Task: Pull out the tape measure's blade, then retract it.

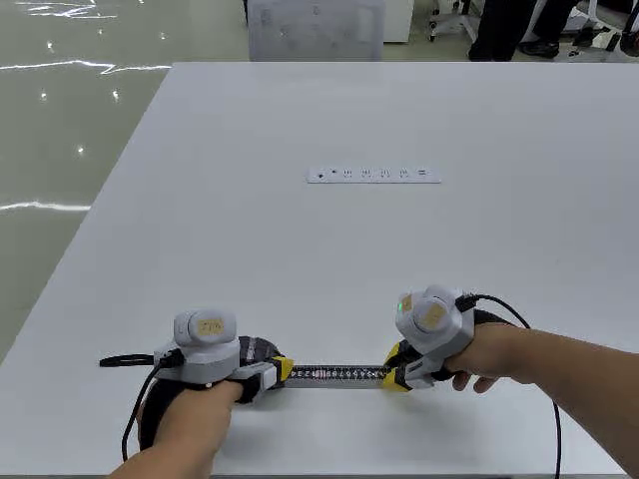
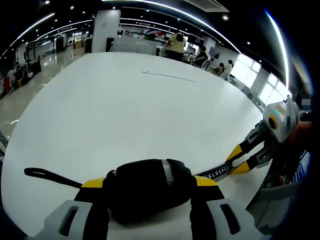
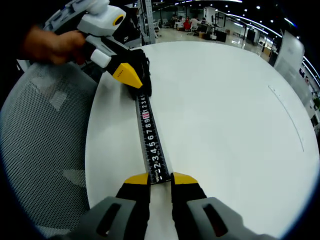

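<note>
My left gripper (image 1: 278,369) is clamped around the black tape measure (image 2: 147,192), which sits near the front edge of the white table (image 1: 349,249). My right gripper (image 3: 160,179) pinches the end of the blade (image 3: 149,135) — drawn out flat between the two grippers — numbers facing up.

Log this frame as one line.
left tongs: shut on tape measure case | right tongs: shut on blade tip | blade: partly out, straight between them | strap: flat on table

My left tool (image 2: 149,186) and right tool (image 3: 160,178) have yellow tips; the tape measure (image 2: 145,197) is black, blade (image 3: 149,132) white-numbered, bench (image 1: 399,120) white.
</note>
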